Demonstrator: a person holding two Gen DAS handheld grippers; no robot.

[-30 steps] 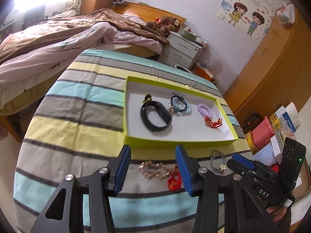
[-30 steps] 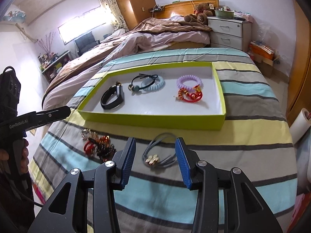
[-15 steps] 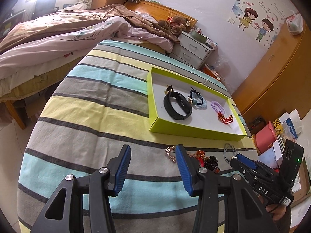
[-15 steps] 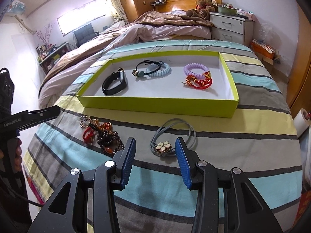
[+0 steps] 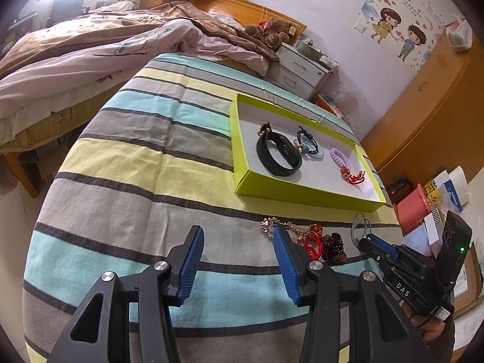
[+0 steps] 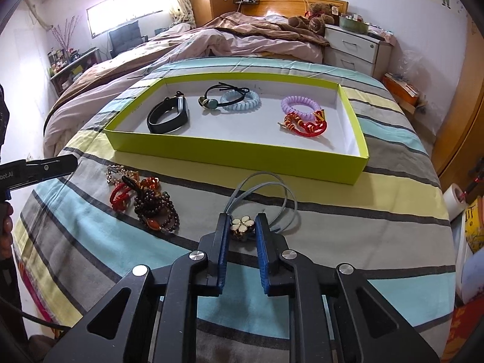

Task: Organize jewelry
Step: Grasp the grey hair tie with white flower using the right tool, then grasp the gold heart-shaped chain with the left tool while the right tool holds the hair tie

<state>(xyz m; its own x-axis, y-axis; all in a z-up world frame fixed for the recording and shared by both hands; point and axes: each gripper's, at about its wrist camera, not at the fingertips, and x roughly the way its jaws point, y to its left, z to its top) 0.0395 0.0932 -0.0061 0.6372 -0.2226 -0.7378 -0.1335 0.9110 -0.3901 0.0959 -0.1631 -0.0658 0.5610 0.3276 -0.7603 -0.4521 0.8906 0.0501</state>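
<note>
A lime-green tray (image 6: 236, 155) (image 5: 302, 192) lies on the striped cloth and holds a black band (image 6: 168, 115), a blue coil tie (image 6: 242, 99), a purple coil tie (image 6: 298, 107) and a red bracelet (image 6: 305, 125). My right gripper (image 6: 242, 227) has closed around the white flower charm (image 6: 242, 222) of a grey hair tie (image 6: 266, 193) lying in front of the tray. To its left lies a pile of red and dark bead bracelets (image 6: 145, 199) (image 5: 320, 242). My left gripper (image 5: 236, 254) is open and empty, left of that pile.
A bed with pink and brown bedding (image 6: 211, 36) lies behind the table. A white nightstand (image 6: 357, 48) stands at the back right. A wooden wardrobe (image 5: 429, 112) and boxes on the floor (image 5: 423, 211) are to the right.
My right gripper has moved forward and closed its fingers around the flower charm of the grey hair tie. My left gripper has drawn back and to the left, staying open.
</note>
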